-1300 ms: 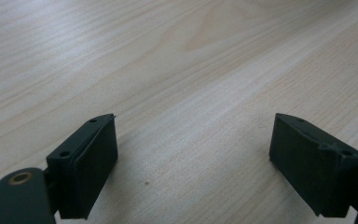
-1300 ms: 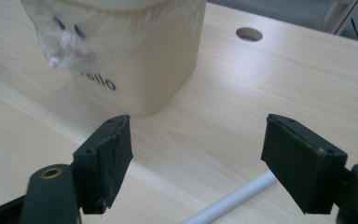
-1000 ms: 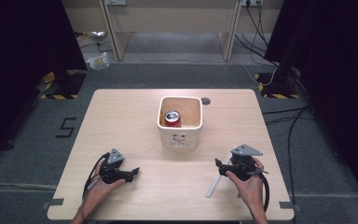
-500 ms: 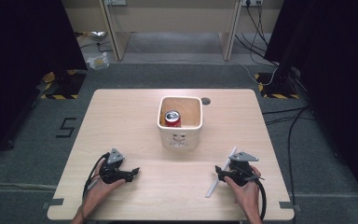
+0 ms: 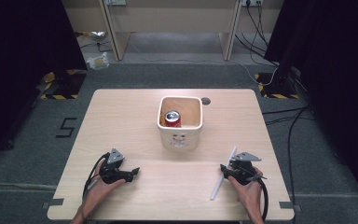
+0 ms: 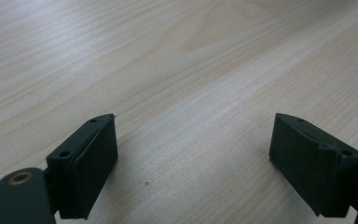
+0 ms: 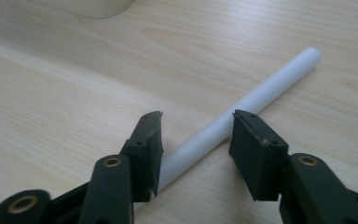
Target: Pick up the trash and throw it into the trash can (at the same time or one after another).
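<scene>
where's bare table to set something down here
The table is bare all along its left side, from the cream bin to the left edge, and on the far right beside the bin. The front middle, between the left tool and the white tube, is free. It is crowded around the right tool, whose jaws straddle the tube.

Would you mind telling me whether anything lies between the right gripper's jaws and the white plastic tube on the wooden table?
Nothing visible does: the white plastic tube already lies between the right gripper's closing jaws, on bare table.

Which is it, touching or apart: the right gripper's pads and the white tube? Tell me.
Cannot tell. In the right gripper view the white tube lies between the closing right gripper; no plain gap or press shows.
</scene>
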{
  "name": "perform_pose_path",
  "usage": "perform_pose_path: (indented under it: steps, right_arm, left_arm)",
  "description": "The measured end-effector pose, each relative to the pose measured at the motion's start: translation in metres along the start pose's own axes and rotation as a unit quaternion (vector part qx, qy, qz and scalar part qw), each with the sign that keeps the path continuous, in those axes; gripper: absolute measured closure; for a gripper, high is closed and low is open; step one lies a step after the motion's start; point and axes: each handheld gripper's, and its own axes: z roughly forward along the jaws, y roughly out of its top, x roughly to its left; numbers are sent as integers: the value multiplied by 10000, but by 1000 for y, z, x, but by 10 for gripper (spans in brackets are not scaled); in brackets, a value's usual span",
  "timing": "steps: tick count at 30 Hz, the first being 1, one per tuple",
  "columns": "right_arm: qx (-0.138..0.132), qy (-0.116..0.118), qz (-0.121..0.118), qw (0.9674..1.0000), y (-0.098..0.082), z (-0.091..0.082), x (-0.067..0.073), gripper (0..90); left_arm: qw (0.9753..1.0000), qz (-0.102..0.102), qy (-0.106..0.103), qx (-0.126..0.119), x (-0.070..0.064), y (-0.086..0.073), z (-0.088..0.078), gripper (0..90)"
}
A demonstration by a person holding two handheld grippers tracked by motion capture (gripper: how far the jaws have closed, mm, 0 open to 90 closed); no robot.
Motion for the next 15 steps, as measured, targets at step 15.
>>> perform_pose_path:
  steps: [15]
  right_arm:
    - [-49, -38, -41, 10000, 5, 5, -19, 770]
  left_arm:
    - [10000, 2, 5, 7, 0, 0, 0, 144]
